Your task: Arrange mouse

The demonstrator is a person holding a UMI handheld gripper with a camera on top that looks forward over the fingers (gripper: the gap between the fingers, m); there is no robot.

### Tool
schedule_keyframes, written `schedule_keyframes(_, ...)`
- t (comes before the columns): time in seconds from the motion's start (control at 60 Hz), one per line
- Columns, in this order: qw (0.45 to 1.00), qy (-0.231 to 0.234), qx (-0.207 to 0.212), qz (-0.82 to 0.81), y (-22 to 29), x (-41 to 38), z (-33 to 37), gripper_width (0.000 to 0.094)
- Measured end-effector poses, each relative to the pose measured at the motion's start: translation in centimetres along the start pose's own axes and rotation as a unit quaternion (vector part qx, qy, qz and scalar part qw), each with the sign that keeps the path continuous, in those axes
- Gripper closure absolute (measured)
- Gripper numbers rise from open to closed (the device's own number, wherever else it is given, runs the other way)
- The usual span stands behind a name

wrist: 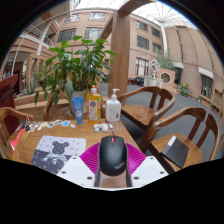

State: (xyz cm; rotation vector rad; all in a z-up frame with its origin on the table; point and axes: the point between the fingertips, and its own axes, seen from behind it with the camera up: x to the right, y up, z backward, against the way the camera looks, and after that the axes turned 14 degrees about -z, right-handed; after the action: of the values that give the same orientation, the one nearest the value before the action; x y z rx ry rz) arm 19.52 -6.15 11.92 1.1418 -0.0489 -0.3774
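Clasping the black mouse (113, 155) between both pads, hand-held gripper (113, 172) level above the wooden table (75, 140).

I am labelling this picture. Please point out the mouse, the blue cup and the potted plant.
mouse (113, 155): gripper view, middle of its black back, between the claw's pink pads.
blue cup (77, 106): gripper view, its side wall.
potted plant (72, 65): gripper view, its green leaves.

One mouse (113, 155), three bottles (95, 105), one plant (72, 65)
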Motion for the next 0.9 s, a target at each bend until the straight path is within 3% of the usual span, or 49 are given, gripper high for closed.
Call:
schedule_keyframes(0.133,0.998,0.032,0.052,-0.01,7.5,-5.8,0.0,0.0587)
schedule_keyframes(0.267,0.996,0.077,0.041,-0.003,7.8,-13.4,-1.7,0.0588)
schedule_keyframes(0.417,0.993,0.107,-0.034,0.027,-0.1,-20.4,-5.2,0.0588)
schedule_keyframes(0.5,0.99,0.105,-0.085,0.041,-5.7,-21.9,-7.4,0.0585)
schedule_keyframes(0.65,0.986,0.092,-0.132,0.047,-11.9,-22.3,-8.9,0.0557)
schedule_keyframes(0.733,0.983,0.092,-0.156,0.043,-14.2,-21.9,-9.6,0.0498)
schedule_keyframes(0.8,0.984,0.098,-0.146,0.038,-13.3,-21.9,-9.4,0.044)
schedule_keyframes(0.9,0.985,0.103,-0.132,0.037,-11.7,-21.7,-7.6,0.0066)
